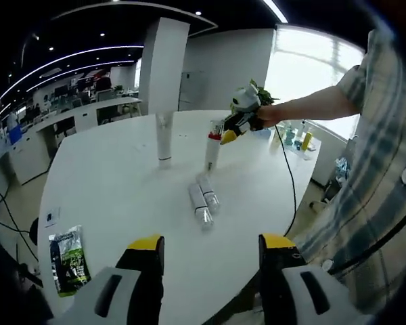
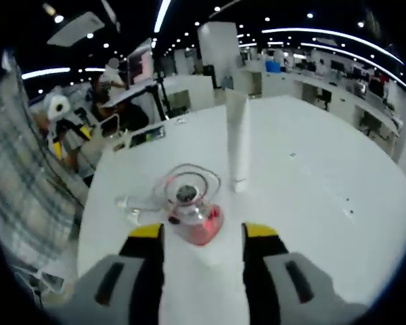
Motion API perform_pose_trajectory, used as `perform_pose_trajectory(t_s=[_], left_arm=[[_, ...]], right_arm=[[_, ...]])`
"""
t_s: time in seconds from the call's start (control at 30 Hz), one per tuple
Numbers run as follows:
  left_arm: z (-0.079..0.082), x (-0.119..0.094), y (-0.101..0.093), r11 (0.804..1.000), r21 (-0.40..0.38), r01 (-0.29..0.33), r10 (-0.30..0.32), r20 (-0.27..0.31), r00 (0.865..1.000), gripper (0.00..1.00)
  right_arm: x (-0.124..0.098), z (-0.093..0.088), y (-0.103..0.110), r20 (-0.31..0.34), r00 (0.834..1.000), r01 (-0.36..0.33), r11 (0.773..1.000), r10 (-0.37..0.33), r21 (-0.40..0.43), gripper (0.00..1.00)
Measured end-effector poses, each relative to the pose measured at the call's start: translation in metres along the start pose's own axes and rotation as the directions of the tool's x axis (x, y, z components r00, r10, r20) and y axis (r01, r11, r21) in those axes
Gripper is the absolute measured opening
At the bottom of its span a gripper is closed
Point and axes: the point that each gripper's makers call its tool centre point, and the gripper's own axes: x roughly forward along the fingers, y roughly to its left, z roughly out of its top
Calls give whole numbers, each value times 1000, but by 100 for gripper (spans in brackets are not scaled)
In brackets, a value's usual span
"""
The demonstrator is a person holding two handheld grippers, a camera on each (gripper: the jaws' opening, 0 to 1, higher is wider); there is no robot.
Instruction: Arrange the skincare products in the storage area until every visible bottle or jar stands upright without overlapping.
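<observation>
The left gripper hangs near the table's near edge with its yellow-tipped jaws apart and nothing between them. Just ahead of those jaws, near the middle of the white table, two clear bottles lie on their sides, side by side and touching or almost so. Farther off stands a tall white tube, upright on its cap, and to its right a bottle with a red band also stands upright. The right gripper reaches in from the right at that bottle's top; in the left gripper view I cannot tell whether it touches it.

In the right gripper view the right gripper's own jaws stand apart, with the clear, pink-based bottle just beyond the tips, seen from above and not clamped. The white tube rises just beyond it, and a lying clear bottle shows to the left.

A green packet lies at the near left of the table.

The lying bottles look like light, stiff, smooth plastic: likely to roll and slip. I would take one across the middle of its body, squarely and gently, and tip it up onto its base well apart from its neighbour. The tall tube looks top-heavy and easily toppled, so moves near it call for care.
</observation>
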Motion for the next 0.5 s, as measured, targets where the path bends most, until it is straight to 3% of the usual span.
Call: perform_pose_trajectory(t_s=[0.1, 0.27, 0.37, 0.5], left_arm=[[0, 3, -3, 1000, 3, -3, 3, 4, 1000, 58], [2, 5, -4, 1000, -9, -15, 15, 18, 1000, 58], [1, 7, -2, 1000, -16, -19, 20, 23, 1000, 58], [-2, 10, -1, 1000, -21, -19, 19, 15, 1000, 57]], right_arm=[[1, 5, 3, 5, 1000, -14, 998, 15, -60, 34], [3, 4, 4, 23, 1000, -15, 998, 16, -58, 29], [4, 5, 3, 53, 999, 13, 1000, -12, -16, 29], [7, 8, -2, 100, 990, 100, 994, -103, 31, 29]])
